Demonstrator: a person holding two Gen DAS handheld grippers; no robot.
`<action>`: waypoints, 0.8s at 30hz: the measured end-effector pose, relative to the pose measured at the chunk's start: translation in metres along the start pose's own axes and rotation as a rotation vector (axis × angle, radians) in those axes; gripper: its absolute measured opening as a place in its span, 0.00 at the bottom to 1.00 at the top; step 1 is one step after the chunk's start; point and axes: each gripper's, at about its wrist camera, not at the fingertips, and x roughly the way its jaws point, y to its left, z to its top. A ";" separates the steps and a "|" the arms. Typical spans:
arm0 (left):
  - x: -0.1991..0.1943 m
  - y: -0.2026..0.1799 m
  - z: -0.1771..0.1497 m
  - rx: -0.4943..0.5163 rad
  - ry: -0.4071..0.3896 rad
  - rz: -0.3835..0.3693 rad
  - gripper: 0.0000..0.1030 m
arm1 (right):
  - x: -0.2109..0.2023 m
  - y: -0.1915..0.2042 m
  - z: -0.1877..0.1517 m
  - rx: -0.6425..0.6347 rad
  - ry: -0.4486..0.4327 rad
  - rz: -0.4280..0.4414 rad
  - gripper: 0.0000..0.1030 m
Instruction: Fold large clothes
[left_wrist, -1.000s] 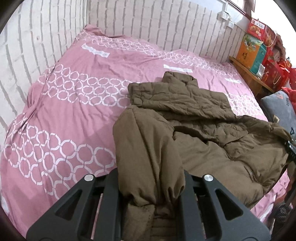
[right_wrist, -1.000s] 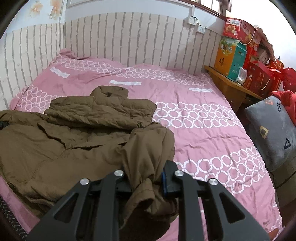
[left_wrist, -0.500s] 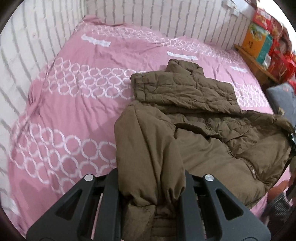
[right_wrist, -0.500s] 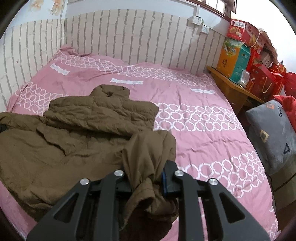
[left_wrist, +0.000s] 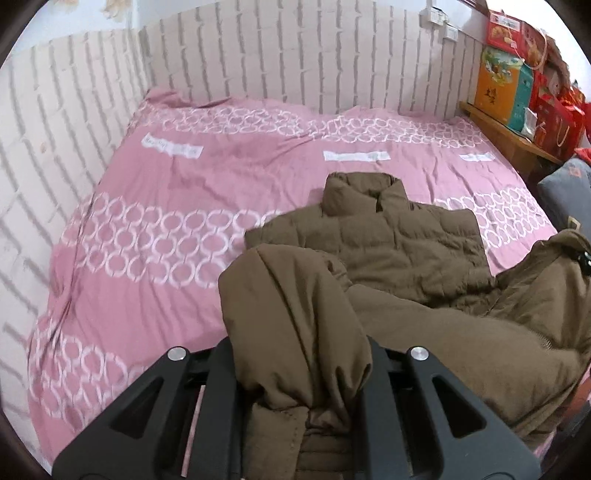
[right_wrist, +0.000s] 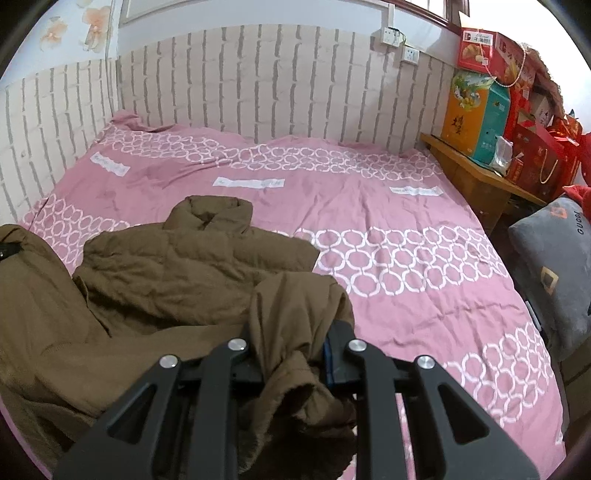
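Note:
A large olive-brown padded jacket (left_wrist: 399, 251) lies on the pink bed, collar toward the far wall. It also shows in the right wrist view (right_wrist: 177, 266). My left gripper (left_wrist: 299, 369) is shut on a bunched corner of the jacket, which drapes over its fingers. My right gripper (right_wrist: 295, 354) is shut on another bunched corner of the jacket. Both held corners are lifted off the bed at the near edge. The other gripper's black tip peeks out at the far edge of each view.
The bed (right_wrist: 388, 221) has a pink cover with white rings. White brick-pattern walls (left_wrist: 277, 62) stand at its far and left sides. A wooden shelf (right_wrist: 476, 177) with coloured boxes and a grey cushion (right_wrist: 554, 258) stand on the right.
Both grippers have risen and tilted up with the jacket corners still held. More of the far wall is in view. The jacket's near half is lifted higher.

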 end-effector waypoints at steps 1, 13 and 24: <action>0.005 0.000 0.007 0.008 -0.004 0.000 0.12 | 0.007 -0.001 0.005 -0.002 0.001 -0.001 0.20; 0.097 0.024 0.103 -0.015 0.005 0.009 0.14 | 0.113 -0.009 0.106 -0.008 -0.019 0.076 0.20; 0.237 0.037 0.081 -0.075 0.155 0.075 0.20 | 0.243 0.003 0.083 -0.008 0.150 0.095 0.23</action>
